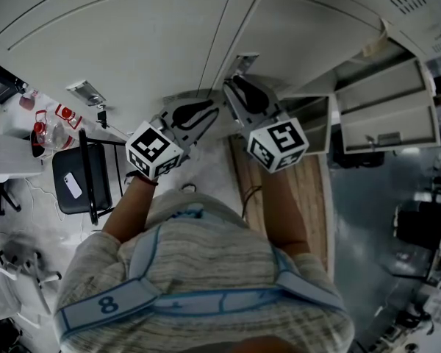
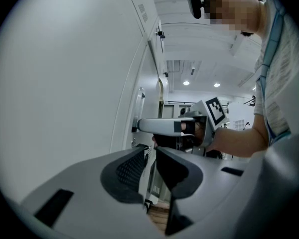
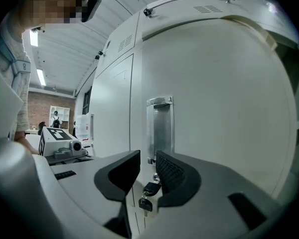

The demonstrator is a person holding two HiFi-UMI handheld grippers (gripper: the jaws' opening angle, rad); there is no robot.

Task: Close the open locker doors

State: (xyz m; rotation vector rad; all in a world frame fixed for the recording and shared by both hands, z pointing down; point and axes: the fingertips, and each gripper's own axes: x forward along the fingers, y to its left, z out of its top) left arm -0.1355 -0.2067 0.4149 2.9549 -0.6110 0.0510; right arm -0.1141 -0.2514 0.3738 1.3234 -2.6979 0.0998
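Observation:
A wall of white lockers (image 1: 132, 43) fills the top of the head view. Both grippers point at it side by side. My right gripper (image 3: 148, 166) is open a narrow way just in front of a shut door (image 3: 214, 108), below its metal handle recess (image 3: 159, 128). A bunch of keys (image 3: 148, 190) hangs from the lock, seen through the gap between the jaws. My left gripper (image 2: 150, 158) is also open a little with nothing in it, close along a flat door face (image 2: 65, 83). Further right, two locker doors (image 1: 386, 127) (image 1: 312, 120) stand open.
A black chair (image 1: 81, 179) with a white phone on it stands at the left, beside a table with bottles (image 1: 48, 123). A wooden floor strip (image 1: 312, 197) runs under the open doors. Dark equipment (image 1: 419, 226) stands at the right.

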